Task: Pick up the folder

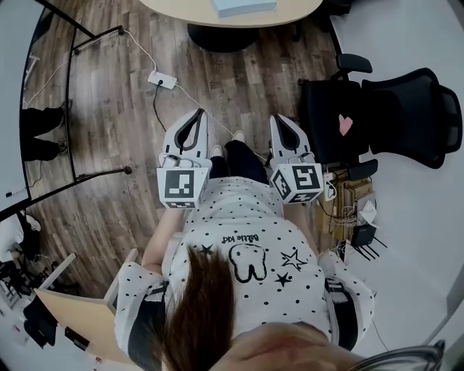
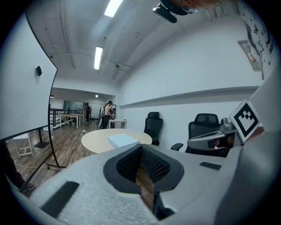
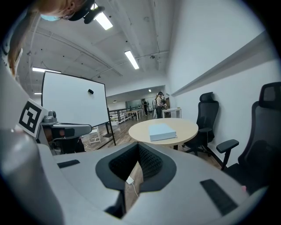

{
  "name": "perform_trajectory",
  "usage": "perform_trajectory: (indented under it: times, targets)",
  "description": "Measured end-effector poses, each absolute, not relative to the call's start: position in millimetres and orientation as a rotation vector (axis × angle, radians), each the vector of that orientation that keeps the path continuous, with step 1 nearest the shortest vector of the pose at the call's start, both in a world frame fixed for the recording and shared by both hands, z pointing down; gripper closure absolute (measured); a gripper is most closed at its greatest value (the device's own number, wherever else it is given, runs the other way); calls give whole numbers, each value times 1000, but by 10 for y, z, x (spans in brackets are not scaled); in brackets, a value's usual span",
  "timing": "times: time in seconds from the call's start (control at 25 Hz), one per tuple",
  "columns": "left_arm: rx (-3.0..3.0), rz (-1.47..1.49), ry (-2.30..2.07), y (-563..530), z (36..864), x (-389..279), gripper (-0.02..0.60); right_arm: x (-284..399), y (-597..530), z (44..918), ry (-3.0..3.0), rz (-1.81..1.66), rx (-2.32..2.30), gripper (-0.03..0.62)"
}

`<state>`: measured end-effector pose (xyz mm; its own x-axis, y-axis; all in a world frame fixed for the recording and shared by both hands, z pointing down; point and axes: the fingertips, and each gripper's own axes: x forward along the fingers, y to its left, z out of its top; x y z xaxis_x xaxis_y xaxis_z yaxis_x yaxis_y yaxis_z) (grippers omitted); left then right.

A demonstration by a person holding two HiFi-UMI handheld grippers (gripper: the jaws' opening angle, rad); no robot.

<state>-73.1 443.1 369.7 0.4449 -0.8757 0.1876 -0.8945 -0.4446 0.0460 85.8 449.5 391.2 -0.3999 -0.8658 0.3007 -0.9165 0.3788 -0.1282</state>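
A pale blue folder [image 1: 244, 6] lies flat on the round beige table [image 1: 290, 13] at the top of the head view; it also shows as a light slab, the folder [image 2: 122, 140], in the left gripper view and as the folder [image 3: 162, 132] in the right gripper view. My left gripper [image 1: 197, 117] and right gripper [image 1: 278, 122] are held side by side in front of the person's body, well short of the table. Both point toward it with jaws pressed together and nothing between them. The left gripper [image 2: 141, 148] and right gripper [image 3: 138, 148] each show their dark pads meeting.
Black office chairs [image 1: 395, 116] stand to the right, and two more chairs [image 2: 153, 126] sit behind the table. A whiteboard on a wheeled stand [image 1: 72, 101] is at the left. A white power strip [image 1: 162, 79] with cables lies on the wooden floor. A cluttered cart [image 1: 351, 206] is at my right.
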Motion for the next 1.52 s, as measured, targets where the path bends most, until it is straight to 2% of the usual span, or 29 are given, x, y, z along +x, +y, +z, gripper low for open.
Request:
perform_trajectory:
  times: [0.92, 1.08, 1.52]
  targets:
    - [2527, 184, -1606, 3376, 3643, 183, 565, 1529, 3376, 3760, -2571, 294, 1508, 589]
    - [2512, 172, -1621, 3258, 3648, 188, 565, 1566, 3236, 3702, -2603, 199, 1544, 588]
    - [2522, 158, -1607, 2559, 3737, 75, 565, 1592, 2553, 3769, -2560, 240, 1613, 589]
